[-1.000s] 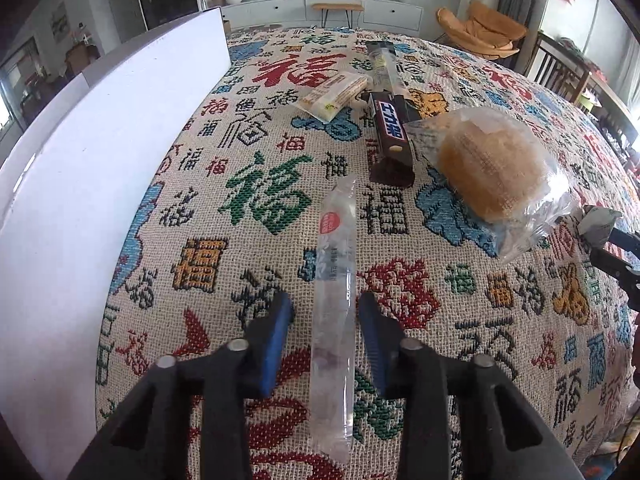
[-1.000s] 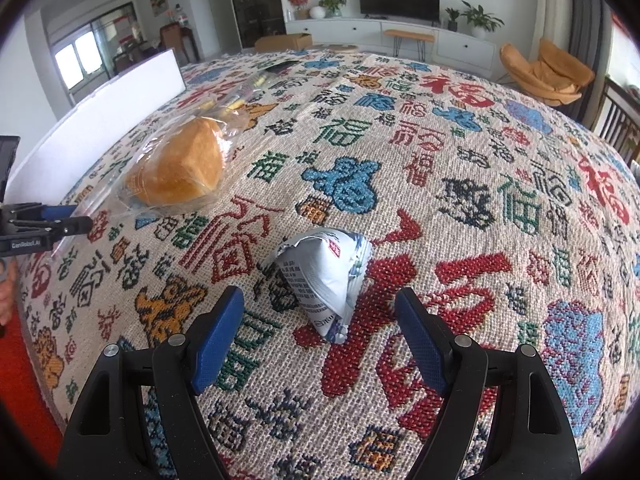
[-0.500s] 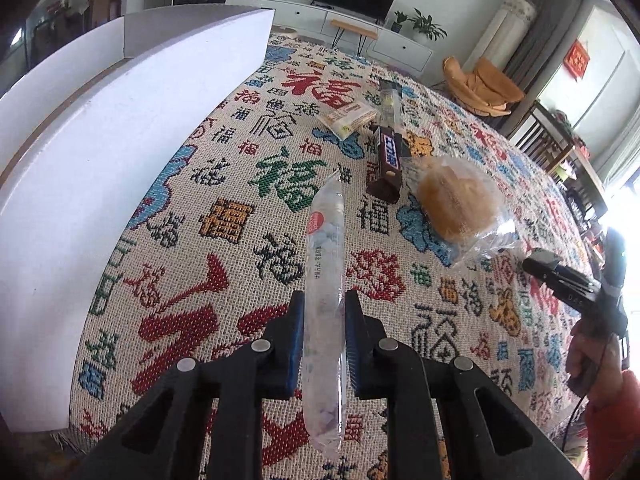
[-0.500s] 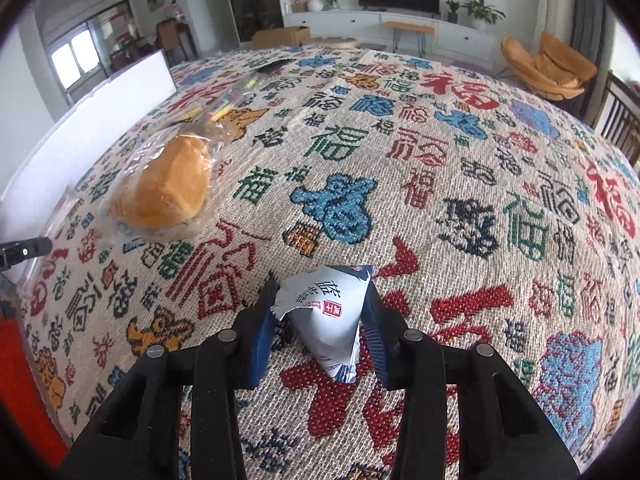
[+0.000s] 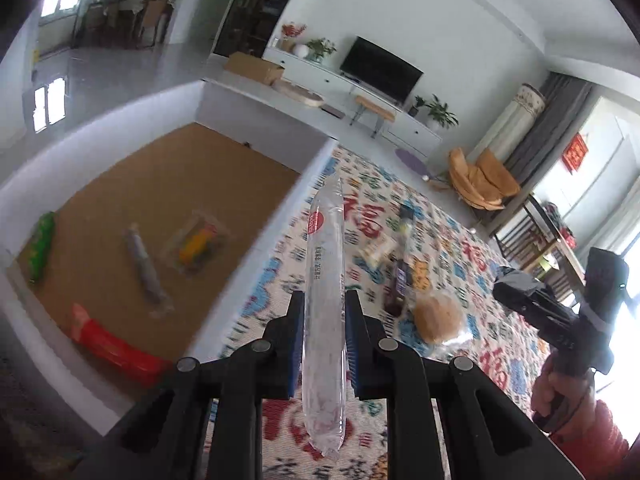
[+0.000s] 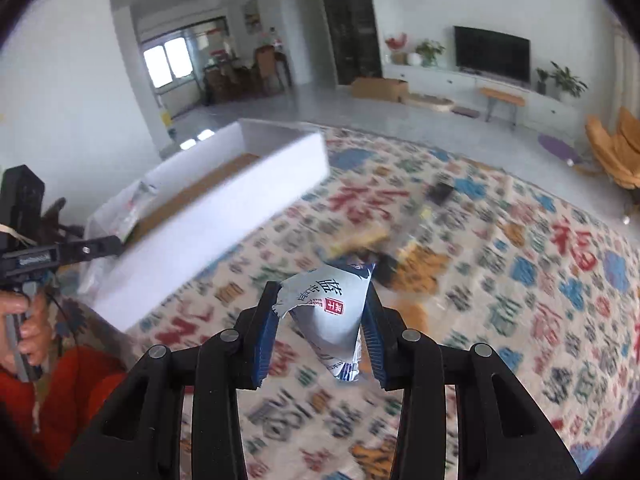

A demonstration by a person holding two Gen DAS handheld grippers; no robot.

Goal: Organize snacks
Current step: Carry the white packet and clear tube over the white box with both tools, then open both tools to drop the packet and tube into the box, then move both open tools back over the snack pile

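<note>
My left gripper (image 5: 323,322) is shut on a long clear plastic snack tube (image 5: 324,280) and holds it in the air beside the white box (image 5: 256,236). The box has a brown floor and holds several snacks: a red pack (image 5: 116,350), a green pack (image 5: 42,244), a grey stick (image 5: 146,268) and a clear pack with orange filling (image 5: 198,246). My right gripper (image 6: 322,322) is shut on a white and blue snack packet (image 6: 330,312), lifted above the patterned tablecloth (image 6: 520,300). The white box (image 6: 224,216) lies to its left.
On the tablecloth (image 5: 472,264) lie a wrapped bun (image 5: 438,318), a dark chocolate bar (image 5: 396,284) and a pale packet (image 5: 378,248). The right gripper body (image 5: 560,312) shows at the right of the left wrist view. The left gripper's finger (image 6: 80,250) shows at the left of the right wrist view.
Both grippers closed on their snacks and lifted them off the cloth. The left one has swung left so the box's inside shows. The right one has risen and turned towards the box.
</note>
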